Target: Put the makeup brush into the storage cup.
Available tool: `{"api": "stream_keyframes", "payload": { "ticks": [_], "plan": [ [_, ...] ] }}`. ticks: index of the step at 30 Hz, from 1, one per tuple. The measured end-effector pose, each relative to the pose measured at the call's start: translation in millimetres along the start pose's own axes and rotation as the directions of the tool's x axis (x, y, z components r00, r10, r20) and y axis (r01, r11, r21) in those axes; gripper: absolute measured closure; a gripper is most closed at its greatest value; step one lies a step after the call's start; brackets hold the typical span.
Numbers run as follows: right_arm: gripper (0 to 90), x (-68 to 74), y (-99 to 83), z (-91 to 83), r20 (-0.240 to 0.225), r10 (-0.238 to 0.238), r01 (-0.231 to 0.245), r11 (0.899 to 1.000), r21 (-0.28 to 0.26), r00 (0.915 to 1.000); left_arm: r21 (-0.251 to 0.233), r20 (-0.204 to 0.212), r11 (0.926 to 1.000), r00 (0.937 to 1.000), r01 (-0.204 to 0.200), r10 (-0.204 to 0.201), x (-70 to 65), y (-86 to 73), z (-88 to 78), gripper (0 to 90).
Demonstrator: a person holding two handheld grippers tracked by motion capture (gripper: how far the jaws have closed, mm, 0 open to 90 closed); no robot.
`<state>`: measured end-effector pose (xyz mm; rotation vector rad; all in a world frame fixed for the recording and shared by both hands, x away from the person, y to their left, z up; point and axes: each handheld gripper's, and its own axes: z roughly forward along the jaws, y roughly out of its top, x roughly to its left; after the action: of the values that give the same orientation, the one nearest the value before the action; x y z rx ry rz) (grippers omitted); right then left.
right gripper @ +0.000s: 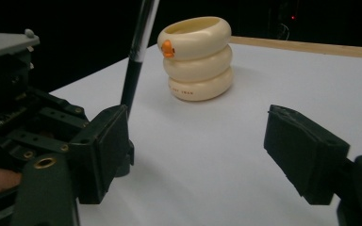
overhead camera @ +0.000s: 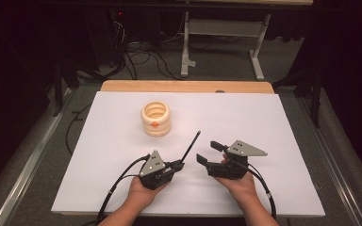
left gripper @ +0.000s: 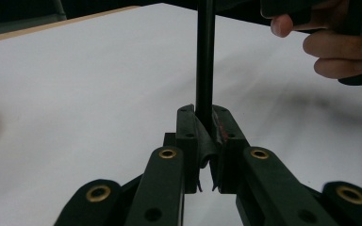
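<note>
Left gripper (overhead camera: 176, 165) sits at the near edge of the desk (overhead camera: 273, 141), roughly 6 o'clock in the high view, its jaws clamped tight on the lower end of a thin black rod (overhead camera: 191, 145). In the left gripper view the rod (left gripper: 205, 66) rises straight from between the closed pads, pinched just above their tips. Seen from above, the rod slants away toward 1 o'clock, its free end lifted off the white surface.

Right gripper (overhead camera: 209, 153) lies just beside the left one, at about 3 o'clock from it, held in the person's right hand (overhead camera: 239, 184). Its jaws stand apart with nothing between them; no pad touches the rod. In the right gripper view the near jaw sits close beside the rod (right gripper: 136, 61) and the left gripper, while the far jaw is well apart at 4 o'clock in that frame.

Farther out, at about 11 o'clock from both grippers, a cream holder (overhead camera: 155, 119) shaped like three stacked rings stands upright on the desk, well apart from the rod tip. It is open at the top, with a small orange mark (right gripper: 168, 48) on its upper ring.

Beyond the white sheet, a wooden desk edge (overhead camera: 184, 86) runs across at 12 o'clock.
</note>
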<state>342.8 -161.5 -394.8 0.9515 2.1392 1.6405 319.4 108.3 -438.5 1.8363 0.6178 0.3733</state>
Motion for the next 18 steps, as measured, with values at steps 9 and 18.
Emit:
{"api": "stream_keyframes", "payload": {
  "ticks": [9,18],
  "plan": [
    [35.4,4.9,2.7,2.1,-0.038,0.027,-0.028,0.999,-0.027,0.9989,-0.001,-0.004,1.0000,1.0000,-0.008,0.008,-0.8,0.1,0.5,83.3],
    [44.2,12.0,7.4,7.3,-0.065,0.036,-0.040,0.998,-0.055,0.9972,-0.001,-0.004,1.0000,1.0000,-0.007,0.007,-0.6,0.2,0.6,83.4]
  ]
}}
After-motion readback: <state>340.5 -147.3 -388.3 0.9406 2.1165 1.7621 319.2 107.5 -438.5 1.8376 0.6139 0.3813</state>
